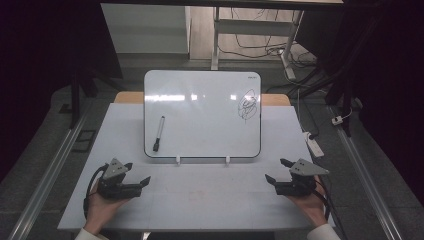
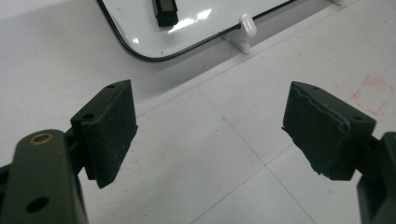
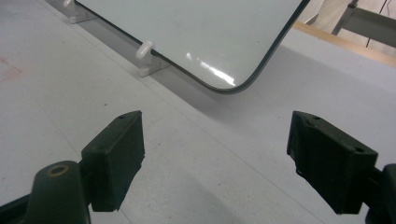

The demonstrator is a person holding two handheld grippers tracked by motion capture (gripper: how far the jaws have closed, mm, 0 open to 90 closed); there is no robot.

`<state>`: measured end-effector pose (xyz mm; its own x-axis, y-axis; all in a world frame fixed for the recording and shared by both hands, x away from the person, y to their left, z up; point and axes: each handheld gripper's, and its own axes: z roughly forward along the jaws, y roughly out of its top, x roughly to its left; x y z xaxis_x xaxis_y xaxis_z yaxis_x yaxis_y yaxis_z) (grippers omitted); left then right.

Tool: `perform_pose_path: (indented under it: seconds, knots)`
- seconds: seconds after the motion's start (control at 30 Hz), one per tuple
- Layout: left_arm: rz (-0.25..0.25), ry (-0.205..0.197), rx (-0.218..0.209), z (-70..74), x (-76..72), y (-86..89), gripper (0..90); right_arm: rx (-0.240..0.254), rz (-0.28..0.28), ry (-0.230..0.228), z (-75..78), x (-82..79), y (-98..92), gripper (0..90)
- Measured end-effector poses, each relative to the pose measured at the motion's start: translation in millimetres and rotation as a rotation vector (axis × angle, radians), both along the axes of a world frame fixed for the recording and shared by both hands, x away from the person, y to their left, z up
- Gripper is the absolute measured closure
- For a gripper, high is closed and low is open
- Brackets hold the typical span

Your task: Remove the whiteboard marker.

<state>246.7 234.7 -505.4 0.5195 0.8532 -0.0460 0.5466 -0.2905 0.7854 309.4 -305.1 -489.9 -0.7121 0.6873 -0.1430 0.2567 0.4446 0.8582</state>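
High view: a whiteboard (image 1: 200, 115) leans back on two small white clips (image 1: 177, 160) at the middle of a pale table (image 1: 200, 200). A black marker (image 1: 158, 133) lies on the board's left part, its cap end toward the board's lower left corner, its other end higher up. A dark scribble (image 1: 248, 105) sits near the board's upper right. The left gripper (image 1: 136, 174) rests on the table in the person's left hand (image 1: 102, 210), in front of the board's lower left corner and a little to the left of it; its jaws are spread wide with nothing between them and point toward the table's middle. The marker lies beyond this gripper, up and to the right of it, apart from it, with the board's lower edge between them. The right gripper (image 1: 278, 171) rests in the right hand (image 1: 307, 205), in front of the board's lower right corner and a little to the right; its jaws also stand wide apart and hold nothing. The marker is well apart from it, across the board.

In the left gripper view the left gripper (image 2: 210, 126) shows both black pads apart over bare table, and the marker's cap end (image 2: 165, 11) lies on the whiteboard (image 2: 135, 18) near the top edge, above and slightly left of the gap. In the right gripper view the right gripper (image 3: 215, 140) has its pads spread over the table, with the whiteboard's rounded corner (image 3: 233, 86) ahead.
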Motion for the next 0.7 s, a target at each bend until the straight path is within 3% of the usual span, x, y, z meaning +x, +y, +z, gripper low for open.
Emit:
perform_pose_path:
  seconds: [0.37, 0.57, 0.7]
  knots:
    - [0.014, -0.015, 0.007, 10.4, -1.6, 1.3, 20.8, 0.005, -0.009, -0.001, -0.3, -0.5, 0.6, 20.8]
    - [0.027, -0.024, 0.02, 30.0, 16.2, -2.0, 20.9, 0.004, -0.015, 0.005, -1.0, 0.7, 0.1, 21.1]
    - [0.054, -0.037, 0.044, 43.5, 37.6, -7.3, 21.3, 0.034, -0.021, 0.009, 0.5, 1.2, -1.5, 21.5]
